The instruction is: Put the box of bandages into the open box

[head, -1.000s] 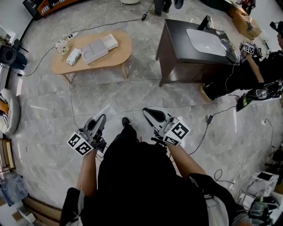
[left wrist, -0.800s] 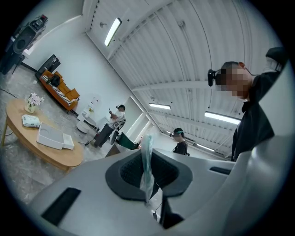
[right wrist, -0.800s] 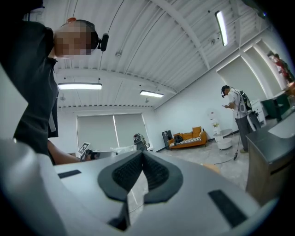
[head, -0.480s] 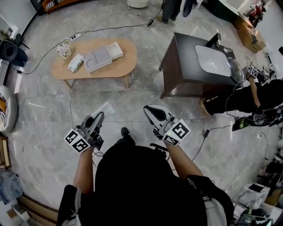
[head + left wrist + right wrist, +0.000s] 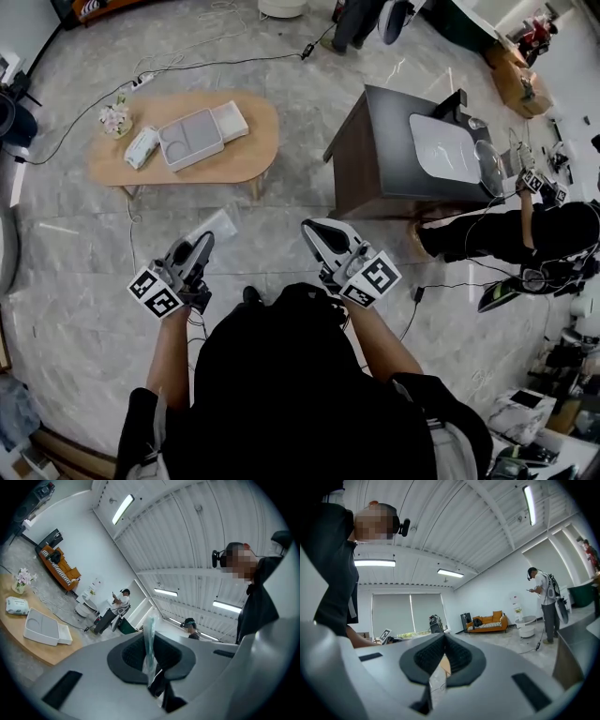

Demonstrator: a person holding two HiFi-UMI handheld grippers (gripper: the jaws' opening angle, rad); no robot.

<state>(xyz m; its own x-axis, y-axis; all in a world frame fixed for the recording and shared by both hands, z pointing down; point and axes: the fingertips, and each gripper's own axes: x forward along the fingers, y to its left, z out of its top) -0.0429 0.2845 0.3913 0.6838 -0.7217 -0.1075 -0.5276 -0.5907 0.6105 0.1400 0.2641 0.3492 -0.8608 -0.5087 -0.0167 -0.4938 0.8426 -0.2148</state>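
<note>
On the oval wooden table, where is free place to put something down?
The right end of the table, beyond the white box, is bare. The left end is crowded: flowers and a white pack beside the box.

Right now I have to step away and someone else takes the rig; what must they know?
Left hand-held gripper: shut on a thin clear plastic packet; contents unclear.
Right hand-held gripper: shut, empty.
Open box: on the wooden table ahead, a white pack beside it.
Done: packet in grip. Left: reach the table, place the packet in the open box, release.
</note>
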